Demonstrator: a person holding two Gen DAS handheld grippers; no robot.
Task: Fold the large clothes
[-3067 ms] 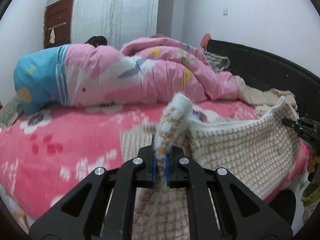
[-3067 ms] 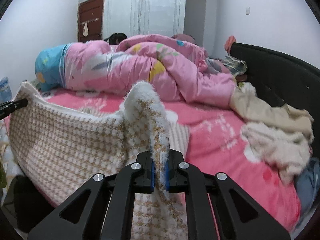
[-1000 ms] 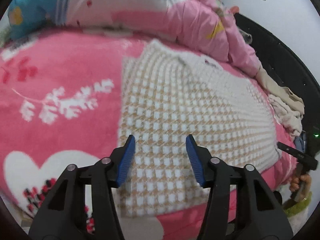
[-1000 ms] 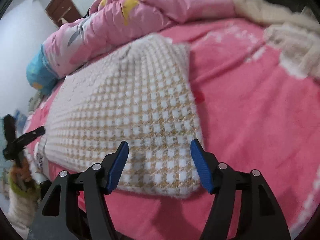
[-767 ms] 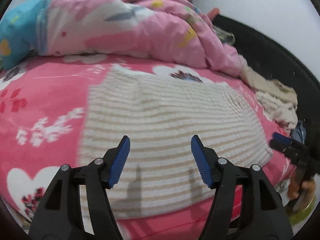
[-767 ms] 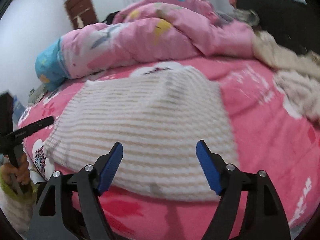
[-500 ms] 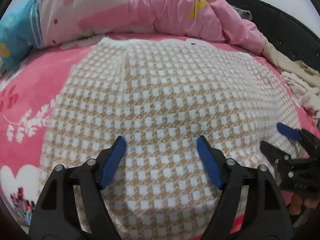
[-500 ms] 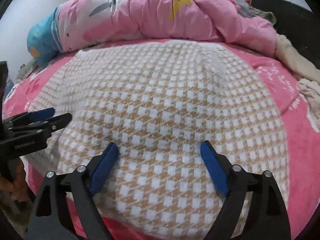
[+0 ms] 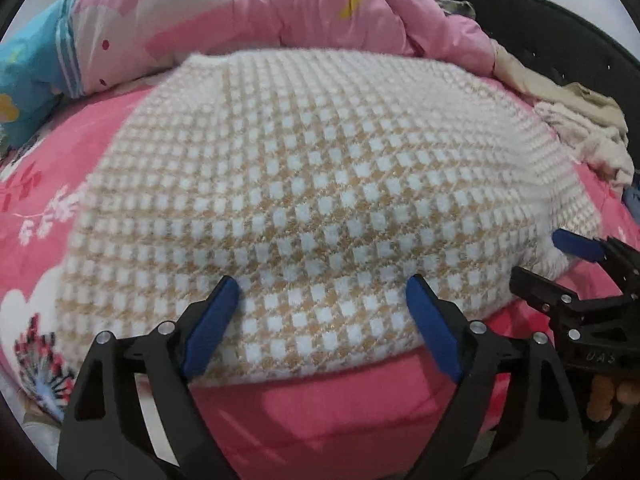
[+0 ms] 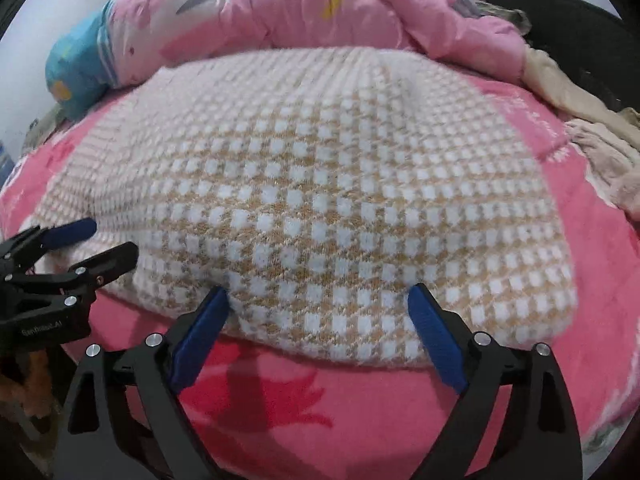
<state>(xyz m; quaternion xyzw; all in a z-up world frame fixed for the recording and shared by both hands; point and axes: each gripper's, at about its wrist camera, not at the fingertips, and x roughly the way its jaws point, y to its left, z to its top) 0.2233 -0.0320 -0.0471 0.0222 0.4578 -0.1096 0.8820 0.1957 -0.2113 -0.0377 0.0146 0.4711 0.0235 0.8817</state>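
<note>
Your left wrist view shows the heart and flower print on the pink bedsheet at 8 o'clock, which the right wrist view does not; your right wrist view instead gives more bare sheet at 4 o'clock and the full run of the black headboard at 1 o'clock. The checked sweater lies flat on the sheet in the middle of both views, its near hem just beyond your fingertips, its far edge against the rolled pink quilt at 12 o'clock. Your left gripper has its jaws spread wide with nothing pinched, pads hovering over the hem; your right gripper is spread the same way, also empty, and both have just been widening. Each tool appears in the other's view: the right one at 3 o'clock, the left one at 9 o'clock. The beige clothes pile at 2 o'clock is cut off by the lens edge, and the sweater's far rows blur so the collar cannot be made out. A second ago the jaws stood narrower, and three seconds ago each was clamped on a raised fold of the sweater.
</note>
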